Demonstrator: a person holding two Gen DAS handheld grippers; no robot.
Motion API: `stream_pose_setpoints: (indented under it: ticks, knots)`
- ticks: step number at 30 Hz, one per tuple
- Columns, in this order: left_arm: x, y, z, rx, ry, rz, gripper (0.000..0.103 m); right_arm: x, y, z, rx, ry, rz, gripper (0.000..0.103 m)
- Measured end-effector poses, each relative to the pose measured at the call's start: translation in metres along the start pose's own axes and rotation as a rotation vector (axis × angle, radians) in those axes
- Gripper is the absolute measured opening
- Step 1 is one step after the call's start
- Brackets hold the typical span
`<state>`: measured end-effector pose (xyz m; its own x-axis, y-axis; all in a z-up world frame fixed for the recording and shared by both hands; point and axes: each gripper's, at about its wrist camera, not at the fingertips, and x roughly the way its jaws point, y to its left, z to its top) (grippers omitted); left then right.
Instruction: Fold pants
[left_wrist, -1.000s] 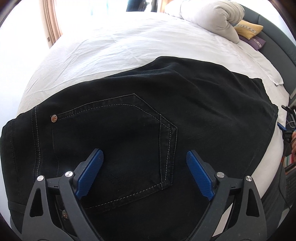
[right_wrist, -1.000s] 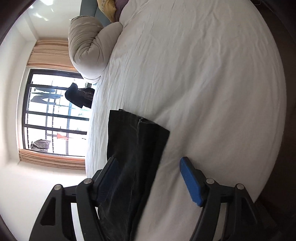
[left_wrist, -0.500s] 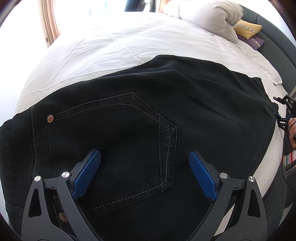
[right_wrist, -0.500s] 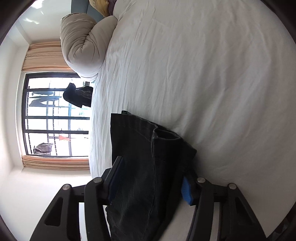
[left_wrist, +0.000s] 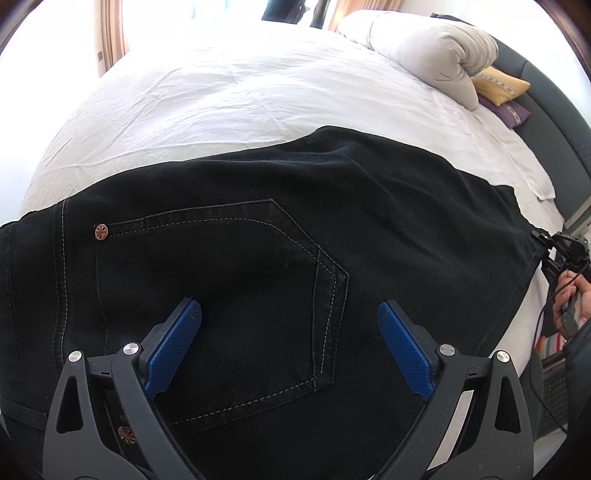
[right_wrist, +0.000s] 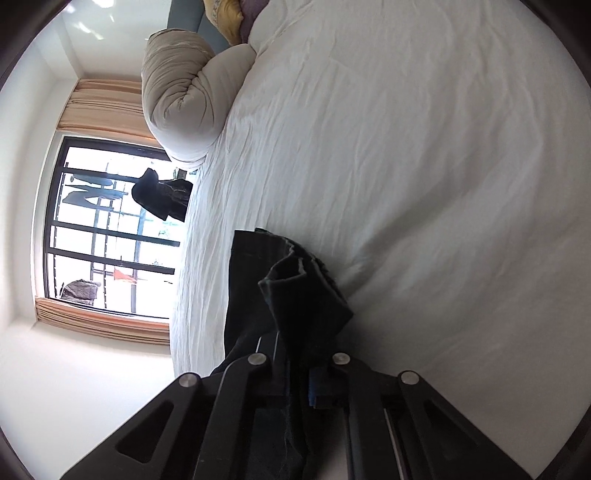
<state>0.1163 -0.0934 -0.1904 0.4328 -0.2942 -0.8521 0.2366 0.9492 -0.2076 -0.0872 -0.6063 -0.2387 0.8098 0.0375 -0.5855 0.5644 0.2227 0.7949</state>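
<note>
Black jeans (left_wrist: 258, 206) lie flat across the white bed (left_wrist: 221, 103), back pocket (left_wrist: 229, 295) up. My left gripper (left_wrist: 289, 308) hovers over that pocket, wide open, with nothing between its blue pads. At the far right of the left wrist view, my right gripper (left_wrist: 554, 245) meets the leg end of the jeans. In the right wrist view the jaws of the right gripper (right_wrist: 297, 356) are closing and clamp the leg hem of the jeans (right_wrist: 306, 295), which bunches up above the fingers.
A rolled grey duvet (left_wrist: 428, 51) and a yellow and a purple pillow (left_wrist: 498, 86) lie at the head of the bed. A person's hand (left_wrist: 576, 299) holds the right gripper. A window (right_wrist: 107, 236) with dark clothes hanging stands beyond the bed.
The right gripper has gone from open around the leg hem to clamped on it, and the cloth has bunched and lifted. The left gripper has hardly moved.
</note>
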Motion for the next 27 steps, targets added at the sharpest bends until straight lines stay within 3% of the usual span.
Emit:
stream_pose_setpoints:
  ticks: [16,20,23,27]
  knots:
    - [-0.016,0.019,0.004,-0.080,-0.010,-0.064,0.100,-0.007,0.046,-0.011,-0.153,-0.046,-0.070,0.007]
    - [-0.023,0.022,0.007,-0.110,-0.028,-0.083,0.100,-0.002,0.082,-0.029,-0.287,-0.026,-0.080,0.007]
    - [-0.027,0.026,0.009,-0.135,-0.037,-0.098,0.100,0.006,0.131,-0.072,-0.500,0.036,-0.072,0.007]
    - [-0.026,0.025,0.009,-0.156,-0.023,-0.126,0.100,0.028,0.197,-0.199,-0.974,0.229,-0.060,0.007]
